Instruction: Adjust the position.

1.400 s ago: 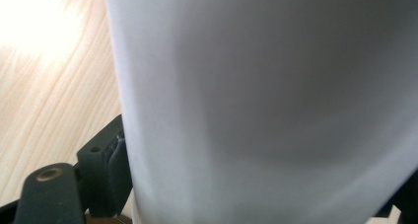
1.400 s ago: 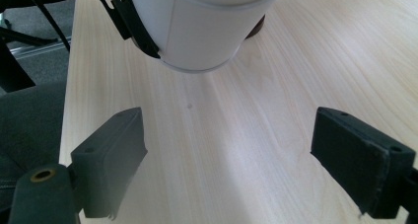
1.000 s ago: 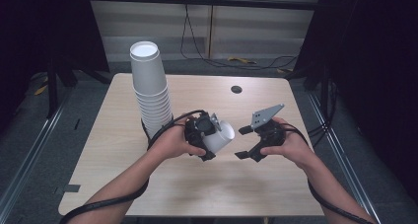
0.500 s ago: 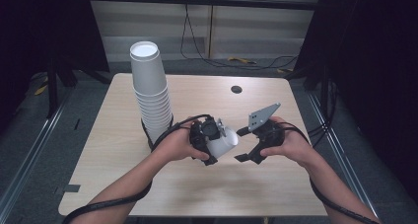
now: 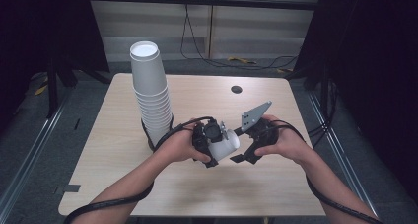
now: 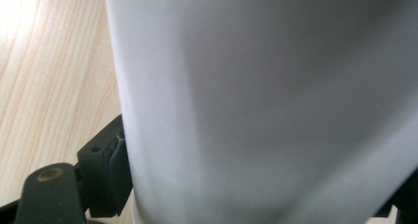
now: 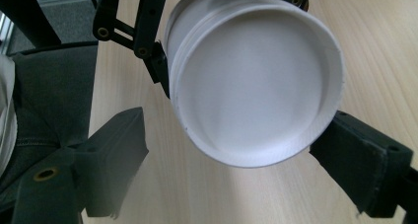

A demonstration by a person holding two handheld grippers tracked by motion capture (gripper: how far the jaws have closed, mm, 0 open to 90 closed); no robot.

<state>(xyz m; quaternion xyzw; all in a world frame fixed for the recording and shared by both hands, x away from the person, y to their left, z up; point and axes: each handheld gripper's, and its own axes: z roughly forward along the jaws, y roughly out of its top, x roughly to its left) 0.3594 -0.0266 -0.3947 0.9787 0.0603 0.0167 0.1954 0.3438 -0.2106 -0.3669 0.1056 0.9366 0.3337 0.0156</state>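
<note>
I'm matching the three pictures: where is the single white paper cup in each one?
High view: paper cup at lower centre, between both hands.
Left gripper view: its wall spans most of the frame.
Right gripper view: its round base faces the camera, upper centre.
Shared landmark: the wooden table.

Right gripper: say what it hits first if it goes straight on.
The right gripper would likely first meet the base of the cup held by the left gripper; its jaws have just been closing, not yet touching.

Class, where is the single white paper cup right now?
In the high view, the white paper cup lies sideways in the left gripper, just right of the cup stack.
</note>
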